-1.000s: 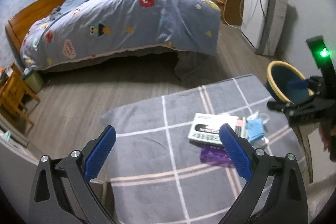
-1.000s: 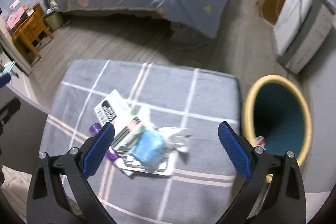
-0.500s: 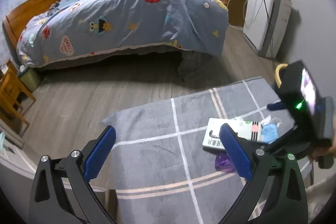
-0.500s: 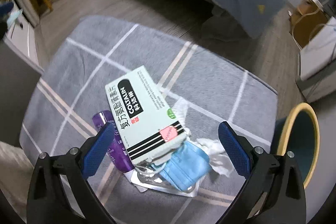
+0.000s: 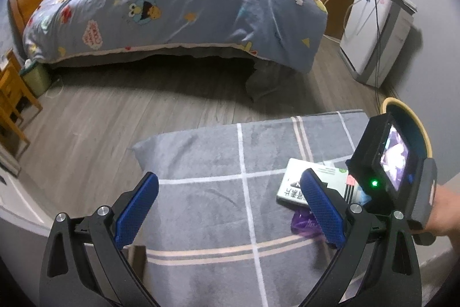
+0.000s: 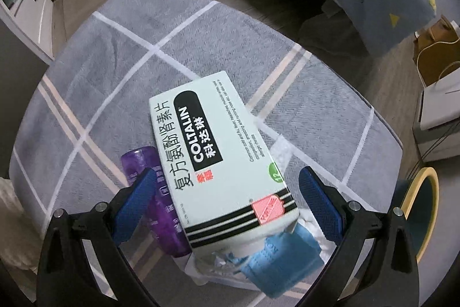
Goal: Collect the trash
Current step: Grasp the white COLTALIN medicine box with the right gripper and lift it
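Medicine box [image 6: 221, 163]: a pale green carton printed COLTALIN is seen at the centre of the right wrist view, lying on the heap of trash. Its long axis runs from upper left to lower right of the frame, and the striped end with the red seal points to the lower right.
Purple wrapper [image 6: 156, 197]: partly covered by the box's left edge, with its long axis roughly parallel to the box.
Blue mask [image 6: 284, 261]: found under the box's striped end, at lower centre.
Grey checked cloth [image 6: 120, 68]: all the trash is carried on it.
Right claw [image 6: 227, 206]: held wide open, its blue pads set on either side of the box's near end; contact cannot be told.
Left claw [image 5: 228, 209]: held wide open and empty over the cloth, to the left of the heap.
Bin [image 6: 422, 209]: a yellow-rimmed teal bin is seen at the right edge, beside the cloth.
Bed [image 5: 178, 2]: seen across the upper frame of the left wrist view.
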Demonstrator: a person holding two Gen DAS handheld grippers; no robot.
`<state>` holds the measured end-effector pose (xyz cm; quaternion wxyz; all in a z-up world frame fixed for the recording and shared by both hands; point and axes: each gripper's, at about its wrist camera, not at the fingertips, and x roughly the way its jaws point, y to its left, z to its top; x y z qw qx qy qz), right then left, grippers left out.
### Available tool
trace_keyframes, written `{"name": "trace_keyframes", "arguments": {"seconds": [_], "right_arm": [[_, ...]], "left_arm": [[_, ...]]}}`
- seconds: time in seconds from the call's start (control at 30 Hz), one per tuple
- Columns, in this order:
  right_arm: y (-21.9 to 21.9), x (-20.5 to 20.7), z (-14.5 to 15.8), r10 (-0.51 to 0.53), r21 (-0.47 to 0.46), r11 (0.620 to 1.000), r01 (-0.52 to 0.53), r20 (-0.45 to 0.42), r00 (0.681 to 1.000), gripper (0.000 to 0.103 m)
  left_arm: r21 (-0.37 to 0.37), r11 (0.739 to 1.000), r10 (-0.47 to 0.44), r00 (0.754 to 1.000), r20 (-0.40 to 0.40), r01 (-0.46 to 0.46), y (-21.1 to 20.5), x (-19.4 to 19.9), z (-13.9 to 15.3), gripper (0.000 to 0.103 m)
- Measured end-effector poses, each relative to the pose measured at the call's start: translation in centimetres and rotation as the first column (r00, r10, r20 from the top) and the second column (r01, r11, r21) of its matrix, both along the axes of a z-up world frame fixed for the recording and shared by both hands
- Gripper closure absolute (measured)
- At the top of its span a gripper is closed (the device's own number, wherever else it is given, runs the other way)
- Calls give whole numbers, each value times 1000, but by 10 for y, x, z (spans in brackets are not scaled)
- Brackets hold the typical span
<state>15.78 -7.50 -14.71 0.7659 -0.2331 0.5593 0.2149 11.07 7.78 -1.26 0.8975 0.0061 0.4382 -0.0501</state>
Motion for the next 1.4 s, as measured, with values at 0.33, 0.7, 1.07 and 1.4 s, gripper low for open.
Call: {"name": "trace_keyframes", "arguments": {"seconds": [0.33,0.7,1.07,1.4], "right_arm": [[11,14,-15,7,-29,1000,-7,-4,1000,6],[5,13,6,4,36,999,-4,-2,1000,25],[-53,-9,52,-182,109,977,182,-15,983,74],[-67,-17,57,-181,138,975,174,43,983,22]], "left_arm": [[1,1000,-3,1000,-13,3,-2,3,-2,5],[-50,998,41,998,-40,-43,6,7,-5,5],[-8,1000,7,999,-44,-7,-12,-3,-7,5],[3,1000,-15,1000,-23,15,-31,-10,-1,5]]}}
